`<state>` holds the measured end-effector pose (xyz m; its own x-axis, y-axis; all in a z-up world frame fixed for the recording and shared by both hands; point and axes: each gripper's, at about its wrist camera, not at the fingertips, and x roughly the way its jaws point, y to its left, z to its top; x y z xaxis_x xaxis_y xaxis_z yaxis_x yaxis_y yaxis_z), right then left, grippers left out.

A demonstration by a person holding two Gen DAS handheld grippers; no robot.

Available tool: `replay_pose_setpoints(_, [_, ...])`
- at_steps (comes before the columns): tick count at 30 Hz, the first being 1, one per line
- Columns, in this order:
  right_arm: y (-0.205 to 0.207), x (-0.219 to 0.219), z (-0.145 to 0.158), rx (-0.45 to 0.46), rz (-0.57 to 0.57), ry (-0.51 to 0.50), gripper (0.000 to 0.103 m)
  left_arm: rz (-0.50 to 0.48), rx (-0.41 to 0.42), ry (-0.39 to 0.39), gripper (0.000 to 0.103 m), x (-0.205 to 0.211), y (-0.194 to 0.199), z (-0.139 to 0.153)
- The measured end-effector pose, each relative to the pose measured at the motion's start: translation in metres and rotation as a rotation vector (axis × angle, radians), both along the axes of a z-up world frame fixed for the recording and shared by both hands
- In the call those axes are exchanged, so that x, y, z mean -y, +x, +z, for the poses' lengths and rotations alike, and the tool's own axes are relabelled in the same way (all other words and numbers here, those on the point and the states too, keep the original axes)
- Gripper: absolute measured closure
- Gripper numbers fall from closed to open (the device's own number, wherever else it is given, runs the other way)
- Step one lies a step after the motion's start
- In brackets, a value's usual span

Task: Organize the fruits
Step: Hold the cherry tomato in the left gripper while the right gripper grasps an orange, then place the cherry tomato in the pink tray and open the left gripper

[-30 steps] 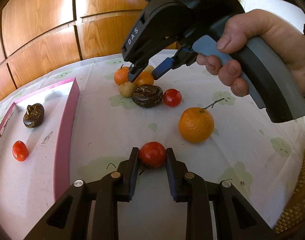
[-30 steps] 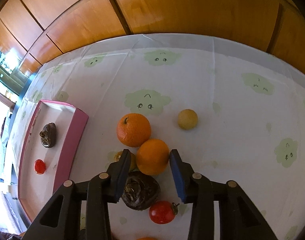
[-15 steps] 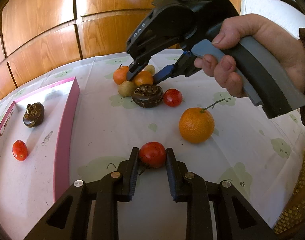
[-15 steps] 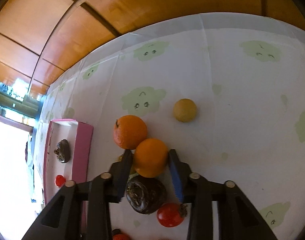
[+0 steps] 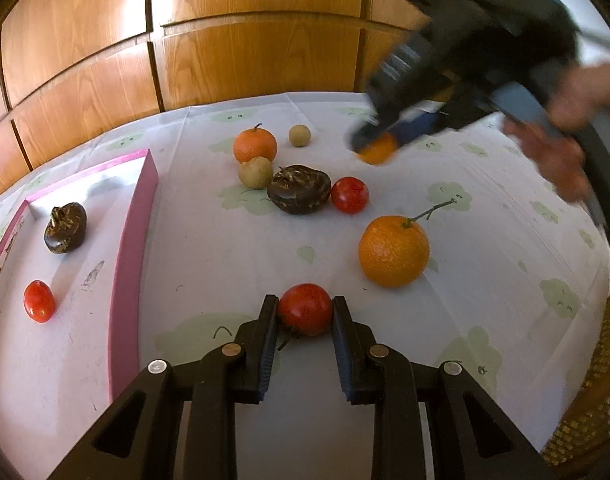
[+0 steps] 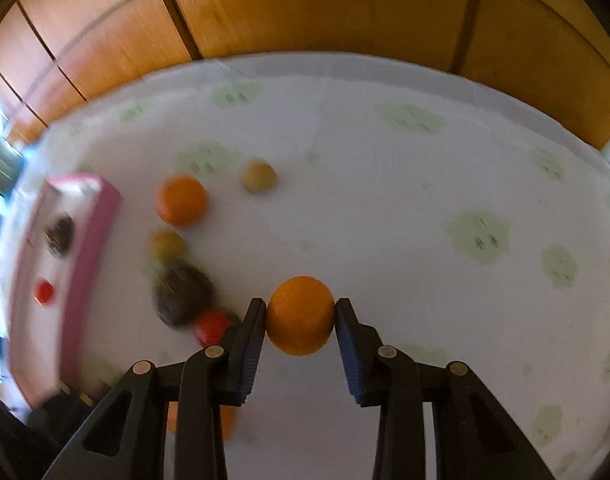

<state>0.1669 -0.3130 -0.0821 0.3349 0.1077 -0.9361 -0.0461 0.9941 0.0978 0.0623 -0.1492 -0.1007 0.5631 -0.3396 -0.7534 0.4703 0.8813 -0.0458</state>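
Observation:
My left gripper (image 5: 305, 310) is shut on a red tomato (image 5: 305, 309) resting low over the white cloth. My right gripper (image 6: 300, 314) is shut on a small orange (image 6: 300, 314) and holds it above the table; in the left wrist view that same orange (image 5: 377, 151) shows blurred under the right gripper (image 5: 371, 148) at the upper right. On the cloth lie an orange with a stem (image 5: 393, 251), another orange (image 5: 255, 145), two tan round fruits (image 5: 256, 172) (image 5: 299, 135), a dark brown fruit (image 5: 299, 189) and a red tomato (image 5: 349, 195).
A pink-rimmed tray (image 5: 133, 216) at the left holds a dark brown fruit (image 5: 65, 227) and a small tomato (image 5: 38, 301). Wooden panels (image 5: 225, 40) rise behind the table. A woven chair back (image 5: 593, 400) sits at the lower right. A hand (image 5: 561, 148) grips the right tool.
The right gripper closed on the small orange, lifted it out of the fruit cluster and swung it to the right. The left gripper and its tomato stayed put.

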Motion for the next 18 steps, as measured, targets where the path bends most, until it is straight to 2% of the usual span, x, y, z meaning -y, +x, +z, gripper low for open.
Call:
replay_pose_setpoints(3, [-0.01,0.009,-0.013,-0.02,-0.016,0.003,0.067,0.006,-0.054,-0.012,0.077,-0.002,0.008,0.003])
replay_pose_setpoints(6, [-0.008,0.007,-0.017,-0.027,-0.015,-0.001,0.068,-0.001,-0.091,-0.005,0.077,-0.002,0.013,0.006])
replay_pose_setpoints(9, [-0.007,0.007,-0.019,-0.03,-0.016,-0.008,0.068,0.021,-0.13,-0.034,0.077,-0.01,0.016,0.011])
replay_pose_setpoints(15, [-0.007,0.011,-0.017,-0.026,-0.021,-0.009,0.068,0.07,-0.093,-0.107,0.077,-0.042,0.009,0.041])
replay_pose_setpoints(18, [-0.007,0.008,-0.016,-0.018,-0.018,-0.016,0.068,0.134,-0.078,-0.156,0.077,-0.072,0.013,0.059])
